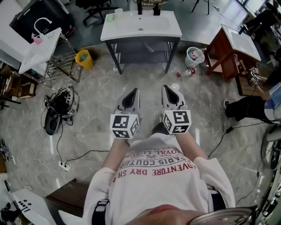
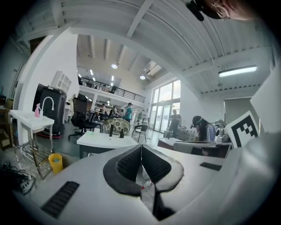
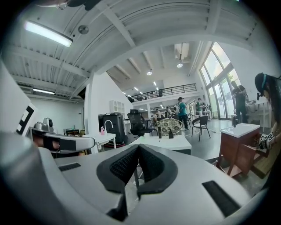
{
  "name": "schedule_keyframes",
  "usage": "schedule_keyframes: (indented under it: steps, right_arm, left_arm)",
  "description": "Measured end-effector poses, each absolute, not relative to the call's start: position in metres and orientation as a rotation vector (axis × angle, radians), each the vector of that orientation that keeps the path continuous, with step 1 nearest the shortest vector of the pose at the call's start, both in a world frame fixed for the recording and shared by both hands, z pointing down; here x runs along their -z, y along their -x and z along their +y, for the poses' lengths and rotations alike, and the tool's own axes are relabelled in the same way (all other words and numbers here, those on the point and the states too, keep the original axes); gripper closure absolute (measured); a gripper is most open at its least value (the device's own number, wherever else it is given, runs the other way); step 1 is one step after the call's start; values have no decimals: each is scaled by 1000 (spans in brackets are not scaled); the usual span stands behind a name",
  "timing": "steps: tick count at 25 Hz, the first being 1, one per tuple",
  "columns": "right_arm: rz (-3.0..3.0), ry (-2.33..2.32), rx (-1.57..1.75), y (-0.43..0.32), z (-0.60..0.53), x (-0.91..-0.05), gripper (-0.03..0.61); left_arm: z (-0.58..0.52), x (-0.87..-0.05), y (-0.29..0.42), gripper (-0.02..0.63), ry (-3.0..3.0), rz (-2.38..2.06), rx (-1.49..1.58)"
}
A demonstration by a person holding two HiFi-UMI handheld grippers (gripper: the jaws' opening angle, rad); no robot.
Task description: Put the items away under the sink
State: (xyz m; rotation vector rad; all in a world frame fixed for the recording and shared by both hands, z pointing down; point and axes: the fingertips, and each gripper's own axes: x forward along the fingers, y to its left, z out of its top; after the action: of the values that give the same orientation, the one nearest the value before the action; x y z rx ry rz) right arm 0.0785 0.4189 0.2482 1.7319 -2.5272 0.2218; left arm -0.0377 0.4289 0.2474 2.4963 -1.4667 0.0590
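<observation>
A white sink table [image 1: 140,27] stands straight ahead, with a dark shelf [image 1: 141,50] under its top. Two dark bottles [image 1: 156,9] and pale cups [image 1: 115,15] stand at its back edge. On the floor to its right lies a small plastic bottle with a red cap [image 1: 189,72], beside a white bucket [image 1: 194,56]. My left gripper [image 1: 135,90] and right gripper [image 1: 166,87] are held side by side in front of my chest, pointing at the table and well short of it. Both are shut with nothing between the pads. The left gripper [image 2: 141,147] and right gripper [image 3: 138,146] show closed tips.
A yellow bucket [image 1: 84,58] sits left of the table beside a wire rack [image 1: 61,68]. Cables and dark gear [image 1: 59,105] lie on the floor at the left. A brown sink cabinet [image 1: 230,50] stands at the right, with a seated person [image 1: 254,107] near it.
</observation>
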Motion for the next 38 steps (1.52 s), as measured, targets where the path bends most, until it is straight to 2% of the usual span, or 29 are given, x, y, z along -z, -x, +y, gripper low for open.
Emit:
schedule_keyframes:
  steps: [14,20,29,38]
  right_arm:
    - [-2600,-1613,-192,-183,231,-226,554]
    - [-2614,-1527,-215,-200,179,-241,554]
    - [-2644,-1444,-277,-178,111,-256,554]
    - [-2567,-1555,-278,-147,-2,-265,554]
  left_arm:
    - [259,-226,-64,591,-2440,-1598,-7]
    - [210,-236,-93,591,-2433,-1600,-63]
    - [136,-239,-76,591,-2431,-1636,-52]
    - [9,-249,-32,591,-2433,-1531,0]
